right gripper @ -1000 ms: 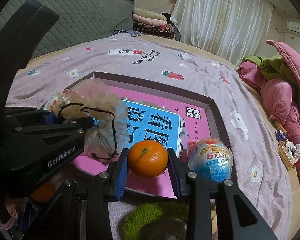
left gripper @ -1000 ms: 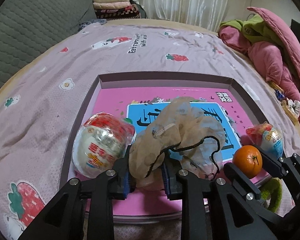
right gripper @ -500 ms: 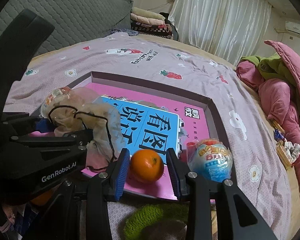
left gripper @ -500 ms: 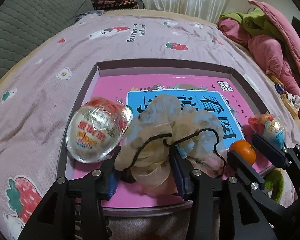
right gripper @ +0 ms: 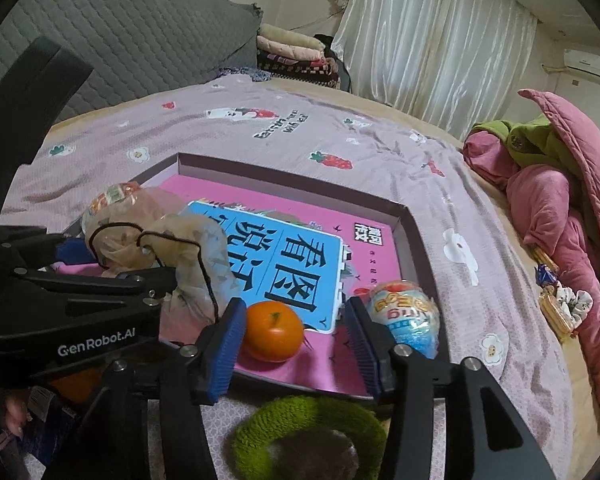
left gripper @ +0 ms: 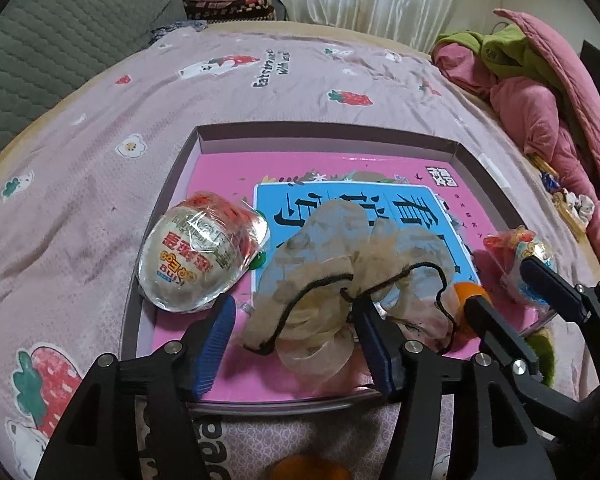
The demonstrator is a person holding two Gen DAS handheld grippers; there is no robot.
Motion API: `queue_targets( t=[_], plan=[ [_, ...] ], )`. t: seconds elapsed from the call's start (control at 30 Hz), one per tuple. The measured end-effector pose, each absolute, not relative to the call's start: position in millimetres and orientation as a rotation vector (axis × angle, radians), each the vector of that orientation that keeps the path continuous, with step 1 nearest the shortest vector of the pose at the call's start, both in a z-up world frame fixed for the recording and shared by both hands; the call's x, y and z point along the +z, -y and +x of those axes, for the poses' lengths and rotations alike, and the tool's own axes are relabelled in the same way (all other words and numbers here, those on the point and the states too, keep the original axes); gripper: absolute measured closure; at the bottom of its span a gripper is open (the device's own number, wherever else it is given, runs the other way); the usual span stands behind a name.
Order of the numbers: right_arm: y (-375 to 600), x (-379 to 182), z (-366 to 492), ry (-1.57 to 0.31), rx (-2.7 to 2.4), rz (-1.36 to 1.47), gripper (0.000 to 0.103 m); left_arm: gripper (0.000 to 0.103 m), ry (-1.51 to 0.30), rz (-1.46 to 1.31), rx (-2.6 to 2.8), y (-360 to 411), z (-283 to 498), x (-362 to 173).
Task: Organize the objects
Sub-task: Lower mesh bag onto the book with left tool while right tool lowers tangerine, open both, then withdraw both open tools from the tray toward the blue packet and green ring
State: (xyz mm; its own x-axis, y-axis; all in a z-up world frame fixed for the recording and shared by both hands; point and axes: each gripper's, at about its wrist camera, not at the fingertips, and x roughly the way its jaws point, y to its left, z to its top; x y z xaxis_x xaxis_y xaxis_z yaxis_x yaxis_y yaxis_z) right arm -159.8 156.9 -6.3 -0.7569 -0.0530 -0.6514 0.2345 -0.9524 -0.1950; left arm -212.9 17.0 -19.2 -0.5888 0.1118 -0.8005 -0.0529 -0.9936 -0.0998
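1. The left gripper point(left gripper: 296, 334) stands with its jaws spread wide over the near edge of the shallow tray point(left gripper: 324, 135), gripping nothing; the crumpled beige mesh pouch point(left gripper: 340, 264) with its black drawstring lies between the blue pads on the tray floor.
2. The pouch leans against the gripper's right finger; a gap shows between it and the left pad.
3. The right gripper point(right gripper: 296, 334) is parted too, with the orange point(right gripper: 274, 331) sitting free on the pink floor near the tray's near edge, just beside the left pad and well clear of the right one.
4. In the tray's near left corner, the big foil-wrapped egg point(left gripper: 198, 258) lies on its side, just beside the pouch.
5. In the near right corner, a smaller wrapped egg point(right gripper: 406, 318) sits just beyond the right gripper's right finger.
6. The blue-and-pink printed card point(right gripper: 284, 256) covers the tray floor under everything.
7. The tray rests on the lilac strawberry-print bedspread point(left gripper: 80, 200).
8. A fuzzy green ring point(right gripper: 312, 436) lies on the bedspread outside the tray's near edge, under the right gripper.
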Motion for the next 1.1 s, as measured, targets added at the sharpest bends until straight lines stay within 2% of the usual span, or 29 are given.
queue_targets(
  t=[0.33, 0.47, 0.6, 0.77, 1.1],
  plan=[
    [-166.0, 2.0, -155.4, -0.380, -2.824, 0.982, 0.050, 0.039, 0.105, -1.330, 2.711, -19.3, -208.4, -12.0],
    [-169.5, 5.8, -152.4, -0.367, -2.844, 0.962, 0.043, 0.036, 0.084, -1.312, 2.706, -22.3, -205.0, -9.8],
    [-175.1, 9.1, -150.4, -0.341, -2.858, 0.952, 0.042, 0.034, 0.074, -1.316, 2.709, -22.8, -203.8, -10.3],
    [-181.5, 13.0, -147.9, -0.327, -2.875, 0.939, 0.042, 0.029, 0.132, -1.242, 2.698, -20.5, -199.1, -2.1],
    [-197.4, 23.1, -139.1, -0.273, -2.902, 0.900, 0.039, 0.028, 0.205, -1.096, 2.730, -11.3, -183.7, 19.9]
  ],
)
